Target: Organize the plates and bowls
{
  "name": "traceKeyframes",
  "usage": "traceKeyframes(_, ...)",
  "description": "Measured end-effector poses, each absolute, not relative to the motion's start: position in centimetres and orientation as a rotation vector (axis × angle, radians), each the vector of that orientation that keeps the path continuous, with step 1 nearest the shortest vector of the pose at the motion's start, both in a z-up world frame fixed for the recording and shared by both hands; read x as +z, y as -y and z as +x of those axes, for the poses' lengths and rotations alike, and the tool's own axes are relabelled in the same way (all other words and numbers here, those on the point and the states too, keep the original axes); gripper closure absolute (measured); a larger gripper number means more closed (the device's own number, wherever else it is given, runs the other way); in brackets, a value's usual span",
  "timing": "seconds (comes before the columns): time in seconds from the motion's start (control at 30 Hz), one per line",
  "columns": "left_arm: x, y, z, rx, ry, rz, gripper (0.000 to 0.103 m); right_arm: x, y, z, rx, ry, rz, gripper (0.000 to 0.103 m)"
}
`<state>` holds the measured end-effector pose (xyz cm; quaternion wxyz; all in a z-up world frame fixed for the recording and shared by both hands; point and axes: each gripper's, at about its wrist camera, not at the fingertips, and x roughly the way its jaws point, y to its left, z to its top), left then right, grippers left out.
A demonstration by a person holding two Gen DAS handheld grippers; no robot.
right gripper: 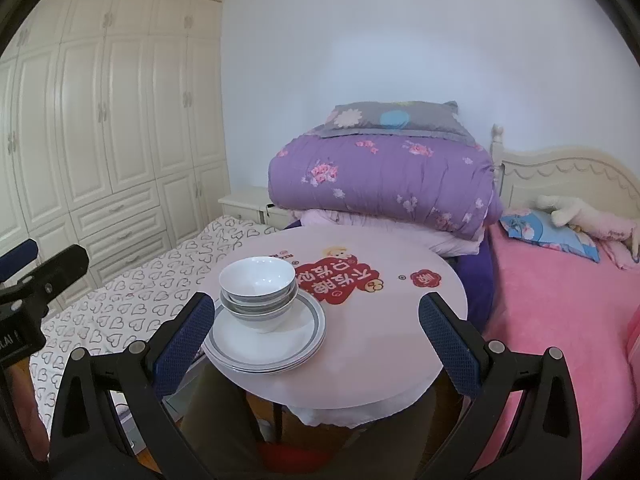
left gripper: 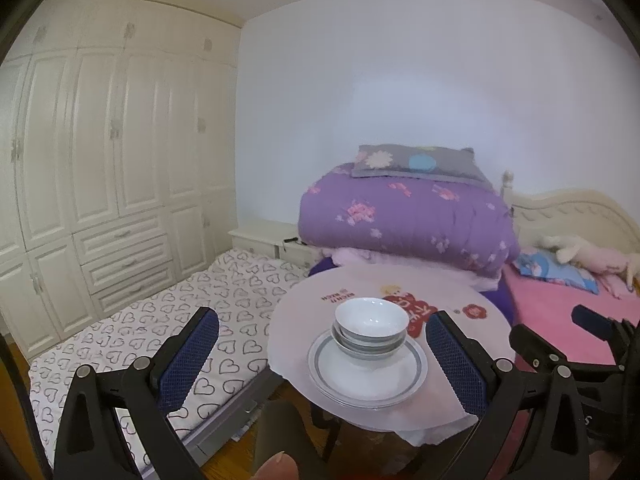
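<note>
Stacked white bowls with grey bands [left gripper: 370,330] [right gripper: 259,292] sit on stacked white plates with grey rims [left gripper: 366,376] [right gripper: 266,340] at the near edge of a small round pink table [left gripper: 460,320] [right gripper: 380,320]. My left gripper [left gripper: 322,356] is open and empty, held back from the table with the stack showing between its fingers. My right gripper [right gripper: 312,336] is open and empty, above the table's near edge, with the stack by its left finger [right gripper: 182,340]. The right gripper also shows at the right of the left wrist view [left gripper: 592,332].
A folded purple quilt [right gripper: 380,184] with a grey pillow lies behind the table. A pink bed [right gripper: 560,312] with a plush toy is to the right. A heart-print mattress [left gripper: 160,328] lies to the left. White wardrobes [left gripper: 100,160] line the left wall.
</note>
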<state>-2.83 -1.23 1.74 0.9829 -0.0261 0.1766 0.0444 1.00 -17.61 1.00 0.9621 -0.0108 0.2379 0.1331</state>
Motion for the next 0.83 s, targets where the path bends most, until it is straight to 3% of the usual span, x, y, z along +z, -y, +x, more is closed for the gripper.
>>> traceKeyframes(0.83,1.5,1.5,-1.6,0.058,-0.370,-0.084,0.001,1.1,18.0,1.0,0.282,-0.496,0.006,0.000)
